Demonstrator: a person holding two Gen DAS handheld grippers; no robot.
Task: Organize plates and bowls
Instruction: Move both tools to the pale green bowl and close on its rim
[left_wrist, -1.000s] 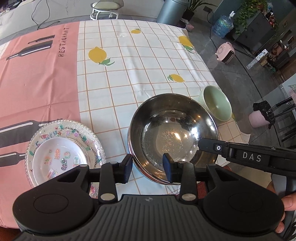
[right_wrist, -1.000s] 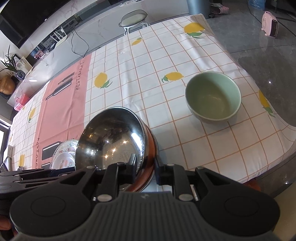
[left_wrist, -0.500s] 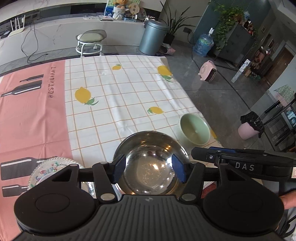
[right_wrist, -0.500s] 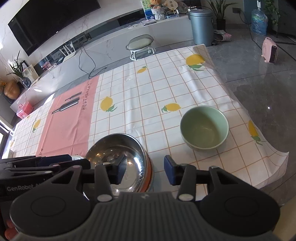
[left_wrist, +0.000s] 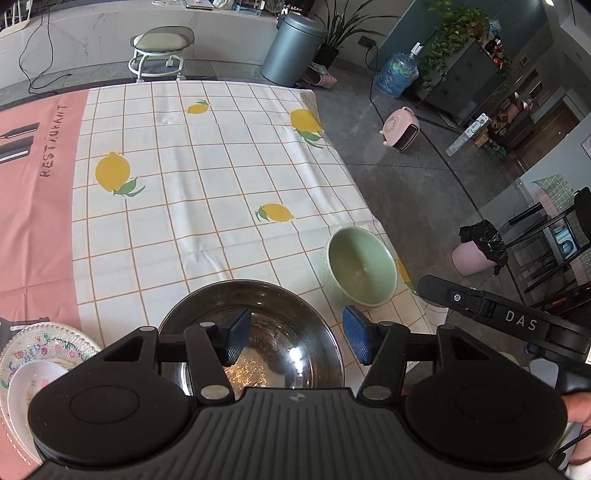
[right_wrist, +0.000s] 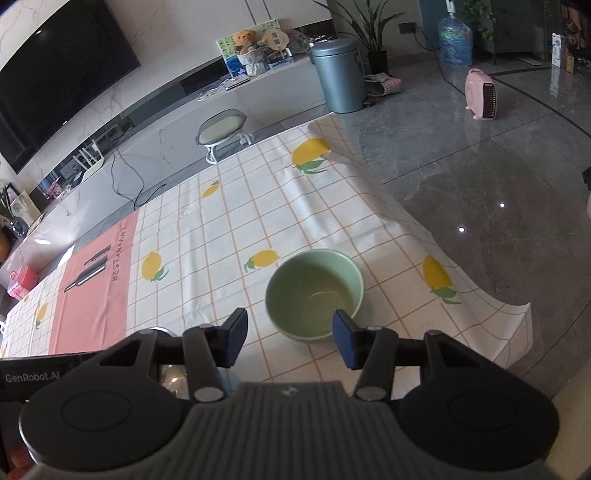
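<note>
Releasing: both grippers' jaws have just opened, nothing between them.
Steel bowl (left_wrist: 251, 332): set down, freed.
Next: green bowl (right_wrist: 314, 295), probably.

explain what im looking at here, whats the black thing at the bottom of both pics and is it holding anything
Each black thing is a hand-held two-finger gripper with a camera looking along its fingers; a person carries one per hand. One picture is from the left gripper, the other from the right gripper. Both have just been opening and hold nothing. On the lemon-print tablecloth sit a steel bowl, a green bowl to its right, and a patterned glass plate with a small white dish on it. The right gripper points at the green bowl.
</note>
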